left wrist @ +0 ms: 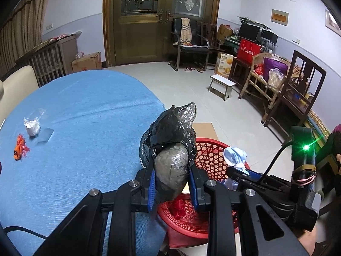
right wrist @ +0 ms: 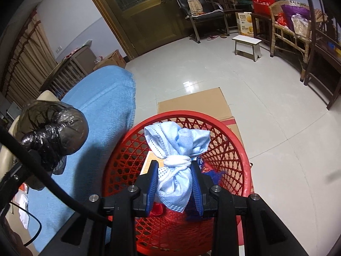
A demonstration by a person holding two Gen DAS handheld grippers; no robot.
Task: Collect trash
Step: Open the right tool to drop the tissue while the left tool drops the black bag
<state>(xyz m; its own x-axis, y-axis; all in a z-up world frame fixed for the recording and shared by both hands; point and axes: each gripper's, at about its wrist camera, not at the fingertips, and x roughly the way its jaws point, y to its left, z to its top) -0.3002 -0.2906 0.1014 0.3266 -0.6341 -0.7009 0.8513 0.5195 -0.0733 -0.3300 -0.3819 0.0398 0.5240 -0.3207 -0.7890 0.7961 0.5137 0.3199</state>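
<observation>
The left gripper is clamped on a crumpled black plastic bag, held at nine o'clock of the red lattice plastic basket, probably awaiting release. The right gripper pinches a knotted pale-blue face-mask bundle above the basket's middle, likely for dropping in.

The left gripper is black, with angular linkage arms branching out in a V. Round silver screws cap its joints. Ribbed blue pads line the inner faces of both fingers. A black cable curves beneath it.

The right gripper has the same build: black arms, silver screws, blue pads. From the left wrist camera, its black body carries a glowing green light, a black cable and a pink band.
</observation>
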